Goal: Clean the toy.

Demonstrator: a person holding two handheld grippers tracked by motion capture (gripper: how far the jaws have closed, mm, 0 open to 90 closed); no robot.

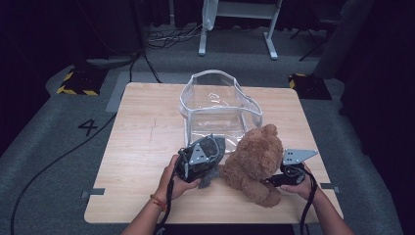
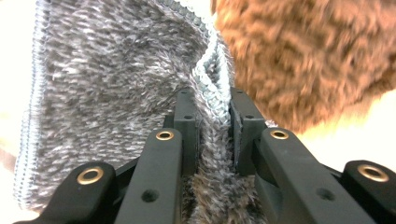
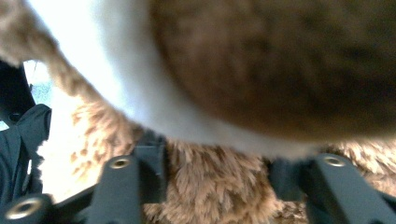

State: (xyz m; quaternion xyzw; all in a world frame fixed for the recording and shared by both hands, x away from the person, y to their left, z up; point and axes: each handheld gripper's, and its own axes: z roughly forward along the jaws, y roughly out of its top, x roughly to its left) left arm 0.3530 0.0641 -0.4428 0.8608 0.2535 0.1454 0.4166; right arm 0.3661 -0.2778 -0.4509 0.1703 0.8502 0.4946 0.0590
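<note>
A brown teddy bear point(image 1: 257, 156) sits upright on the wooden table point(image 1: 142, 142), near its front edge. My left gripper point(image 1: 211, 149) is just left of the bear, shut on a fuzzy grey knitted cloth point(image 1: 219, 143). In the left gripper view the cloth point(image 2: 116, 79) is pinched between the jaws of the left gripper point(image 2: 212, 105), with the bear point(image 2: 303, 56) close on the right. My right gripper point(image 1: 270, 181) reaches into the bear's lower right side. In the right gripper view brown fur point(image 3: 215, 186) fills the gap of the right gripper point(image 3: 217, 158) and touches both jaws.
A clear plastic bag with a white rim point(image 1: 215, 105) stands open behind the bear and cloth, mid-table. Beyond the table are a white desk frame point(image 1: 235, 29), floor cables and hazard-striped feet point(image 1: 78, 83).
</note>
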